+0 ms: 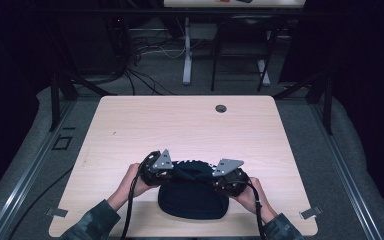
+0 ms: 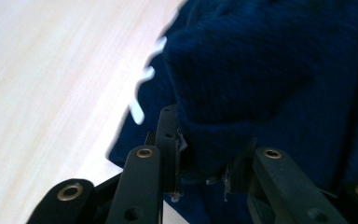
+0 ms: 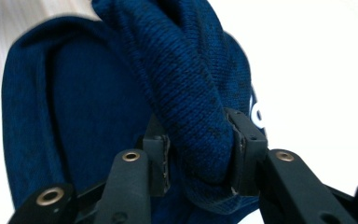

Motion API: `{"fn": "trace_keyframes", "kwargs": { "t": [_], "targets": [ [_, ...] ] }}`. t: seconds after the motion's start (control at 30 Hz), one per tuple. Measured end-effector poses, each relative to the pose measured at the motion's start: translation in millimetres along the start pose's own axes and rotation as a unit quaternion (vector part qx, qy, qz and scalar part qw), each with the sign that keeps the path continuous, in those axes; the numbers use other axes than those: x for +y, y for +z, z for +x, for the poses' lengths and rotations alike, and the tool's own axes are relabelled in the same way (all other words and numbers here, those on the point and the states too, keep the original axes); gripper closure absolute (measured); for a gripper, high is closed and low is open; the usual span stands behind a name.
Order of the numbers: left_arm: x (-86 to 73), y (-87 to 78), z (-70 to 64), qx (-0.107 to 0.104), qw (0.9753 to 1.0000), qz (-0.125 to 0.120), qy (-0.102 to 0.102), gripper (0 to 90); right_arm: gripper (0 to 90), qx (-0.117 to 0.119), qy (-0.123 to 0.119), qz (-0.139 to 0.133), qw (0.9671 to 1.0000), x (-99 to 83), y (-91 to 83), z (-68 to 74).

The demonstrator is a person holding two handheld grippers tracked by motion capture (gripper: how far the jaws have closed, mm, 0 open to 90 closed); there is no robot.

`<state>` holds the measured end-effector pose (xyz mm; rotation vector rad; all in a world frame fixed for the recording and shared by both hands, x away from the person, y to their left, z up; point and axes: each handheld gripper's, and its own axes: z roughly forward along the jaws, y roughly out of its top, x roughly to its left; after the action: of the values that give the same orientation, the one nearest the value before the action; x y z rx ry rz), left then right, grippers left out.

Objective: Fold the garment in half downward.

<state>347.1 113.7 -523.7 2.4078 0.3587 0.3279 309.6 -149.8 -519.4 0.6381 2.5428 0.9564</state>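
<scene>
- Nearest the person, two forearms in camouflage-patterned sleeves (image 1: 92, 220) come in over the front edge of the table (image 1: 130, 125), one hand on each tool; the cables trail back toward the body.
- Just ahead of the hands lies the dark blue knitted garment (image 1: 194, 197), bunched into a rounded heap near the table's front edge, midway between left and right. White lettering or stripes show along its far edge.
- The left gripper (image 1: 166, 172) is closed onto a thick fold of the garment (image 2: 261, 93); in the left gripper view the knit is pinched between the jaws, bulging above them. The grip sits at the heap's upper left side.
- The right gripper (image 1: 220, 177) is likewise clamped on a rolled band of the same knit (image 3: 191, 116), held squeezed between its two jaws, at the heap's upper right side.
- Holding the two sides at once, at matching height and a little apart, looks like a way to lift or spread the cloth evenly, probably to fold it or lay it flat; one grip alone would let it sag and twist.
- Beyond the grippers the pale wooden tabletop is bare, giving room to spread the cloth, with a round cable hole (image 1: 221, 108) near its far edge.
- Farther off, on the dark floor, stand table legs (image 1: 187, 50) and loose cables (image 1: 145, 52).
</scene>
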Motion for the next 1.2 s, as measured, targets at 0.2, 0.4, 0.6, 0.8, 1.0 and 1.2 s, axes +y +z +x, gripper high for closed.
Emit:
{"fn": "trace_keyframes", "kwargs": {
  "t": [0.2, 0.4, 0.6, 0.8, 1.0, 1.2],
  "targets": [
    [-9.4, 2.5, -6.7, -0.027, 0.9995, 0.005, -0.016, 63.7, 62.2, 0.010, -0.003, 0.009, 0.9999, -8.4, 3.1, 5.7],
    [-19.9, -4.7, -10.6, -0.049, 0.9982, 0.001, -0.037, 55.3, 59.9, 0.021, -0.006, 0.017, 0.9996, -15.1, 3.0, 14.5],
    [-29.7, -19.7, -10.8, -0.055, 0.9968, 0.013, -0.057, 45.2, 54.6, 0.026, -0.003, 0.029, 0.9992, -21.0, 1.2, 19.5],
    [-34.8, -35.1, -7.2, -0.022, 0.9973, 0.002, -0.070, 41.9, 46.7, 0.040, 0.003, 0.035, 0.9986, -24.1, -2.0, 22.0],
    [-29.1, -38.1, -1.7, -0.005, 0.9967, -0.017, -0.080, 40.6, 33.7, 0.060, 0.029, 0.022, 0.9975, -27.4, -19.8, 23.7],
    [-14.8, -29.8, 0.2, 0.009, 0.9953, -0.042, -0.087, 37.5, 31.0, 0.057, 0.073, -0.033, 0.9952, -28.1, -37.9, 13.1]
  ]
}}
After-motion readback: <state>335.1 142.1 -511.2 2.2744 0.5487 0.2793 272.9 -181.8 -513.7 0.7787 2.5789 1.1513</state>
